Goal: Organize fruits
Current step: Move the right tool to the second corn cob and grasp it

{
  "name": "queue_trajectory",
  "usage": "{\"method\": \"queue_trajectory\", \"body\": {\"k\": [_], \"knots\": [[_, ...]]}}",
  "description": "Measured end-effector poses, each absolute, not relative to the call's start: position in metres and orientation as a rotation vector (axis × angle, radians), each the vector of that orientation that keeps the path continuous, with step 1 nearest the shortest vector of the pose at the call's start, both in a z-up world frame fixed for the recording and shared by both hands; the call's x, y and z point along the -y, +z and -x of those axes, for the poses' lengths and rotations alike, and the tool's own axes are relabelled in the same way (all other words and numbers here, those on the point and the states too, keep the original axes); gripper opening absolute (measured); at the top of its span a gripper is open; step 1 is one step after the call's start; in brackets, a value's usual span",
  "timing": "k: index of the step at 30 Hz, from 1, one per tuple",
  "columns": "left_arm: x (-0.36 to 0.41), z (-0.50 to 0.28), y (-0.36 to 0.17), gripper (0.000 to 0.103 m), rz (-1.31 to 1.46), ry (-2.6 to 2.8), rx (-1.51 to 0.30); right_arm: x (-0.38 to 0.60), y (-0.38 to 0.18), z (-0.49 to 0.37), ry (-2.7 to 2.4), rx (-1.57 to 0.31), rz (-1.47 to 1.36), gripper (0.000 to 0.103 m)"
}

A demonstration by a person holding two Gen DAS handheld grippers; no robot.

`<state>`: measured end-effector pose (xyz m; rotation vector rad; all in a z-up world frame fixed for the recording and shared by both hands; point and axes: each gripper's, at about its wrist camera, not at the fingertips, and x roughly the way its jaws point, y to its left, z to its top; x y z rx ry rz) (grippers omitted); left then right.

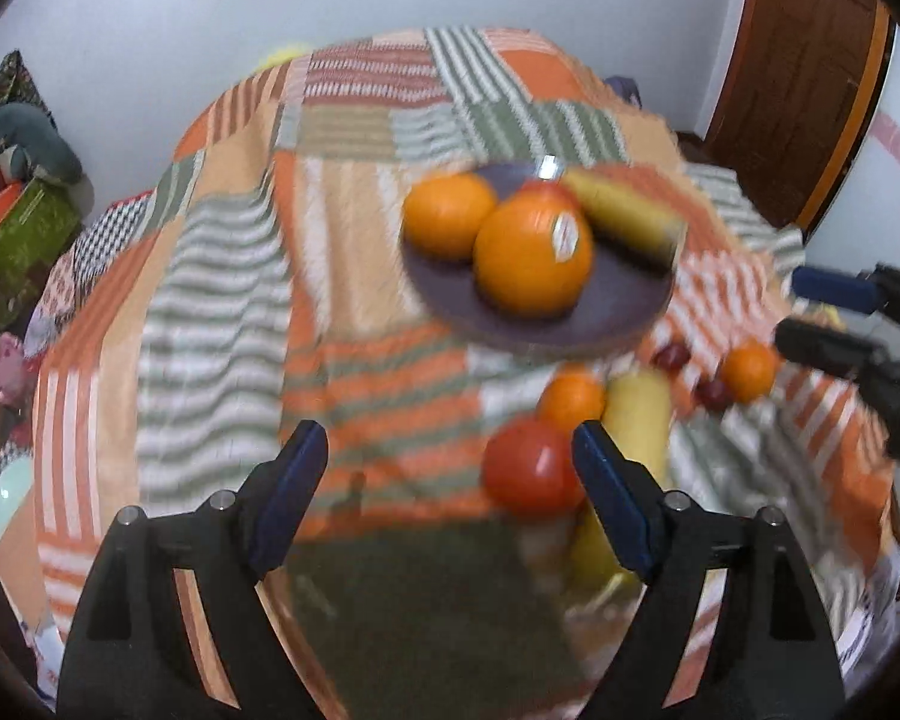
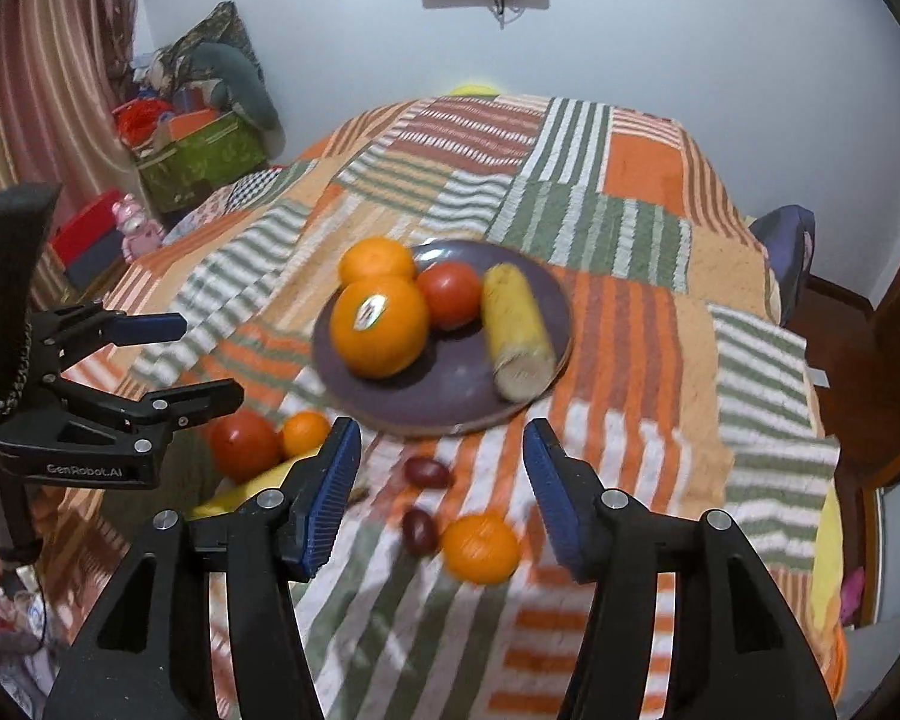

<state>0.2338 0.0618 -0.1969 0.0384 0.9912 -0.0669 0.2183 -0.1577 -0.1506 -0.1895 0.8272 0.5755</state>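
Observation:
A purple plate on the striped cloth holds two oranges, a tomato and a yellow corn piece. Loose on the cloth lie a tomato, a small orange, a banana, two dark red grapes and another orange. My left gripper is open and empty, the loose tomato beside its right finger. My right gripper is open and empty above the grapes and orange.
The patchwork cloth covers a table that drops off on all sides. A green box with clutter and a curtain stand at the far left. A wooden door is at the right, and a dark chair back stands behind the table.

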Motion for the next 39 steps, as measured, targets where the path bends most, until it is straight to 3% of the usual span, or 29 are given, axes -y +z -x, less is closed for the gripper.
{"method": "queue_trajectory", "body": {"k": [12,24,32,39], "knots": [[-0.058,-0.204,-0.24,0.084,-0.125,-0.032,-1.043,0.135,-0.193,-0.189,0.632,-0.962,0.196,0.053],[-0.02,-0.2,-0.228,0.084,-0.091,-0.114,-1.025,0.147,-0.197,-0.186,0.607,-0.984,0.164,0.053],[-0.029,-0.198,-0.23,0.084,-0.016,-0.116,-1.044,0.136,-0.18,-0.186,0.615,-0.932,0.168,0.053],[-0.044,-0.178,-0.219,0.086,-0.042,-0.102,-0.999,0.103,-0.202,-0.198,0.633,-1.002,0.158,0.053]]}}
